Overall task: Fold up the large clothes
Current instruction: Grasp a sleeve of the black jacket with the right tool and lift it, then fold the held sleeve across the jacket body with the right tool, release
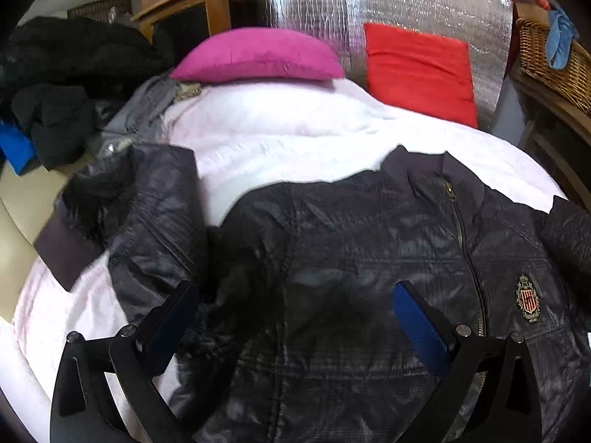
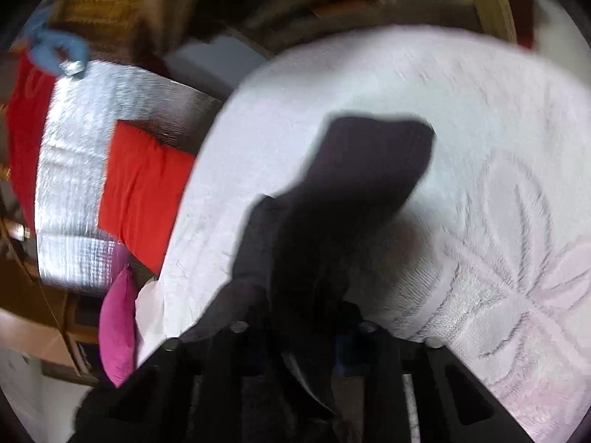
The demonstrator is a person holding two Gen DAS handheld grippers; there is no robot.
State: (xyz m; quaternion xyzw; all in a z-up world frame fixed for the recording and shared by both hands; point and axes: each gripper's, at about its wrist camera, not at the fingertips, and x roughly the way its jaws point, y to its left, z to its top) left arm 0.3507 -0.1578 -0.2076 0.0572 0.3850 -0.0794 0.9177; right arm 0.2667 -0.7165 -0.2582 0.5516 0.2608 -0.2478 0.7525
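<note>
We see the dark jacket [image 1: 369, 258] spread front-up on the white blanket [image 1: 277, 129], barely folded. Over its left side our left gripper [image 1: 295, 325] gapes wide; our right gripper [image 2: 295, 347] pinches its sleeve [image 2: 351, 192].

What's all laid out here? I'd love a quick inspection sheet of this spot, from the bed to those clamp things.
Surface: white textured bedspread on a bed.
Job's things: dark jacket spread front up, zip closed, crest badge on the chest; one sleeve lies out to the side.
Clutter: heap of dark clothes at the bed's far corner; pink pillow and red cushion at the head.
Grippers: left gripper open above the jacket; right gripper shut on dark cloth, apparently part of the jacket, picture blurred.
Cables: nothing seen.
Surroundings: silver foil sheet, wicker basket, wooden cabinet.
</note>
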